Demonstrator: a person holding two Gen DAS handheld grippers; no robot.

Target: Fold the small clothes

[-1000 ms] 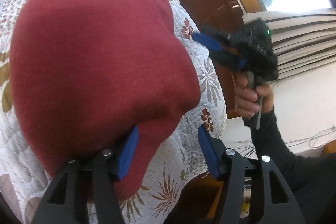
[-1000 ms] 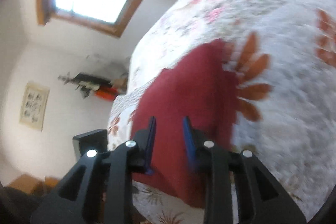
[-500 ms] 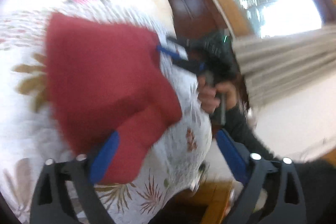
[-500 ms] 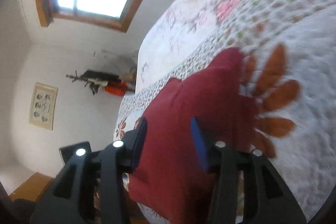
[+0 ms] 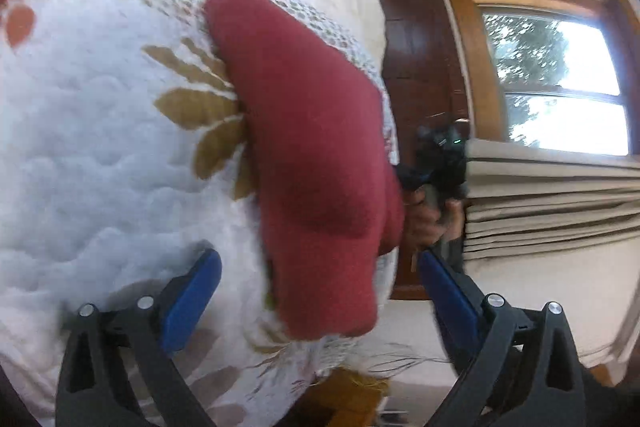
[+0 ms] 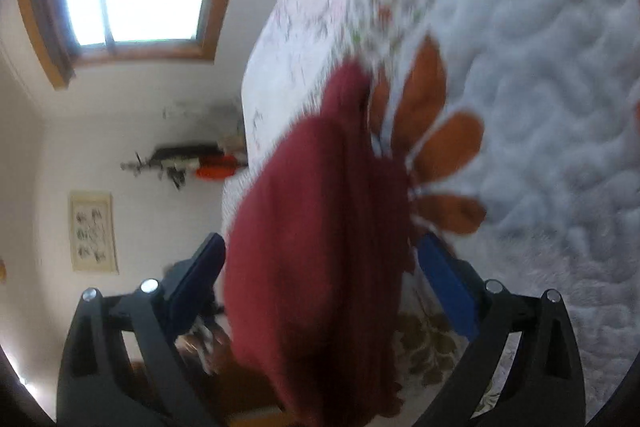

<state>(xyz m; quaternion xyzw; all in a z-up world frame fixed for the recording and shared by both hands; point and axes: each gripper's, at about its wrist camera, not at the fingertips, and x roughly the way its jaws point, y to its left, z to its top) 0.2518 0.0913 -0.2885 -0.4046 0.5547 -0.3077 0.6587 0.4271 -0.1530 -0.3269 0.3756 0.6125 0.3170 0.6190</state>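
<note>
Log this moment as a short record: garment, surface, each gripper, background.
garment: dark red cloth, folded narrow, lying near the bed's edge
surface: white quilted bedspread with leaf and flower print
left gripper: jaws wide open, cloth's near end between them, not clamped
right gripper: jaws wide open, straddling the cloth, not clamped
hand: one hand holding the right gripper past the bed's edge
background: window, pleated curtain, dark wooden door
</note>
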